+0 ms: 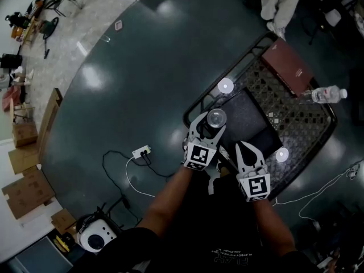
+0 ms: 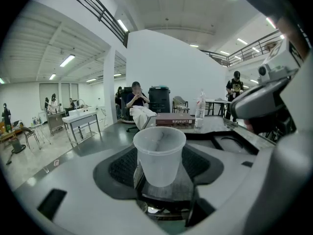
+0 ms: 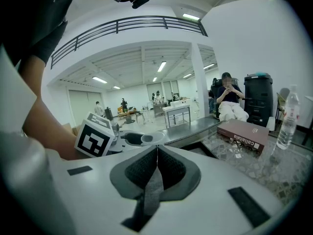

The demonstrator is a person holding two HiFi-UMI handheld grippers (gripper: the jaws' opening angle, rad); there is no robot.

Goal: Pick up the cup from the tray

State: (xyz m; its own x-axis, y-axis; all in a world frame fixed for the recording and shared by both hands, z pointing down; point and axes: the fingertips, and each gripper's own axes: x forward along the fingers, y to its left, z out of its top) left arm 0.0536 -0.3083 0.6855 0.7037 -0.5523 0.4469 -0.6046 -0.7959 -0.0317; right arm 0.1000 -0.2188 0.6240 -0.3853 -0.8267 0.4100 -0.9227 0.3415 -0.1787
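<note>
A clear plastic cup (image 1: 216, 118) (image 2: 159, 153) stands upright between the fingers of my left gripper (image 1: 211, 122) (image 2: 160, 169), whose pads sit against its sides. It is over the near left corner of the black tray (image 1: 254, 124) on the mesh table; I cannot tell whether its base touches the tray. To the right, over the tray's near edge, my right gripper (image 1: 239, 148) (image 3: 156, 150) has its pads pressed together with nothing between them.
A brown book (image 1: 287, 67) (image 3: 243, 133) and a water bottle (image 1: 325, 94) (image 3: 287, 116) lie at the table's far side. Two white round discs (image 1: 226, 86) (image 1: 282, 155) sit by the tray. A power strip (image 1: 141, 151) with cables lies on the floor to the left.
</note>
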